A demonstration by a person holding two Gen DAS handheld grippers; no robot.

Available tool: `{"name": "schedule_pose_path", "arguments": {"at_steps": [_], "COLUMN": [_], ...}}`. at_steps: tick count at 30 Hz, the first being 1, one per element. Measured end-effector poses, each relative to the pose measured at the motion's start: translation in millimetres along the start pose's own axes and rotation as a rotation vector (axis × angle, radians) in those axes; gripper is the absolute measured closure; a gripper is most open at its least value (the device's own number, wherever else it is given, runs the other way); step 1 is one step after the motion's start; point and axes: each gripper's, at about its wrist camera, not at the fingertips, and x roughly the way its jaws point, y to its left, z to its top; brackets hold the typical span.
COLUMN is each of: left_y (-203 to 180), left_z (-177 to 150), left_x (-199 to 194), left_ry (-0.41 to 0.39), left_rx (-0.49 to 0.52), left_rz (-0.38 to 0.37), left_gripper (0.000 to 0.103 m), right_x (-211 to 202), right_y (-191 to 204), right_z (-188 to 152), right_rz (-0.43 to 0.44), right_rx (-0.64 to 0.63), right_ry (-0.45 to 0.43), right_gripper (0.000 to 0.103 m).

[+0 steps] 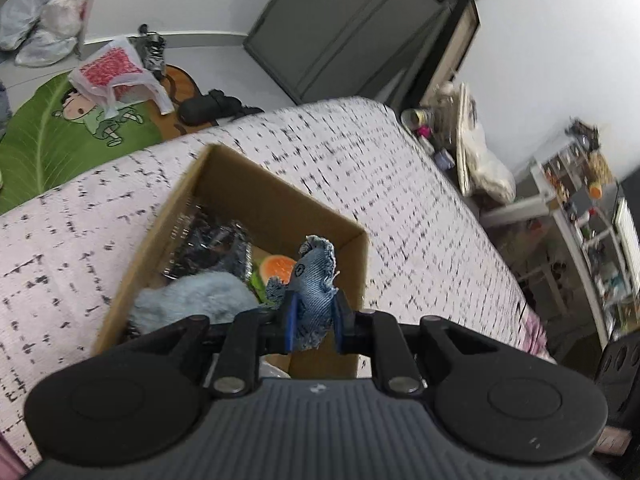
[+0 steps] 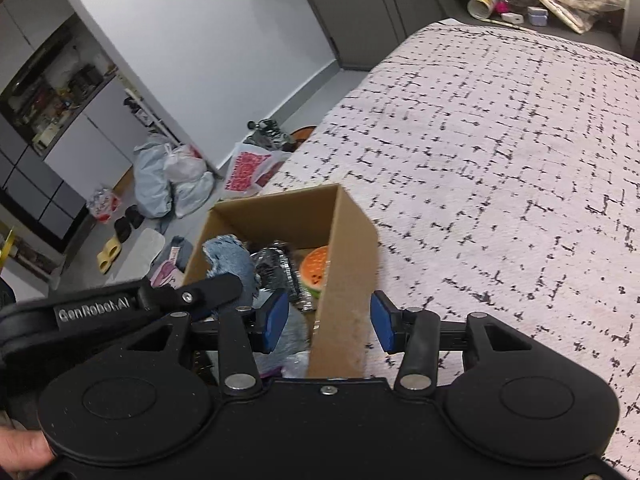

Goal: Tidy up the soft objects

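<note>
A cardboard box (image 1: 280, 196) stands open on the bed. Inside lie a pale blue fluffy toy (image 1: 192, 300), an orange plush slice (image 1: 278, 267) and a dark shiny bundle (image 1: 212, 248). My left gripper (image 1: 314, 322) is shut on a blue denim fish toy (image 1: 314, 276) and holds it over the box's near right corner. In the right wrist view my right gripper (image 2: 328, 322) is open, its blue pads (image 2: 276, 320) straddling the box's right wall (image 2: 348, 280). The denim toy (image 2: 232, 256) and the left gripper's arm (image 2: 192, 298) show at the left there.
The bed cover (image 2: 500, 160) is white with black dashes. On the floor are a green cartoon rug (image 1: 60, 128), plastic bags (image 1: 112, 72), slippers (image 2: 110, 256) and a dark wardrobe (image 1: 340, 28). Cluttered shelves (image 1: 592, 208) stand right of the bed.
</note>
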Motion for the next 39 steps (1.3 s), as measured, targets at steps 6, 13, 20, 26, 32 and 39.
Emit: {"name": "schedule_pose_path", "arguments": {"at_steps": [6, 13, 20, 26, 32, 39], "left_y": [1, -10, -26, -43, -58, -72], "left_z": [-3, -3, 1, -5, -16, -28], "left_x": [12, -2, -25, -49, -73, -108], "left_ry": [0.051, 0.022, -0.006, -0.034, -0.047, -0.092], "left_rx": [-0.026, 0.001, 0.055, 0.121, 0.163, 0.193], "left_rz": [0.021, 0.029, 0.081, 0.091, 0.102, 0.102], "left_gripper": [0.071, 0.050, 0.030, 0.023, 0.021, 0.019], "right_x": [-2, -9, -28, -62, -100, -140], "right_y": [-14, -15, -15, -16, -25, -24], "right_z": [4, 2, -5, -19, -34, -52], "right_rz": [-0.022, -0.033, -0.053, -0.071, -0.051, -0.028], "right_rx": [0.031, 0.026, 0.024, 0.025, 0.090, 0.105], "right_ry": [-0.008, -0.018, -0.034, -0.082, -0.122, -0.162], "right_gripper": [0.057, 0.056, 0.046, 0.029, 0.020, 0.010]}}
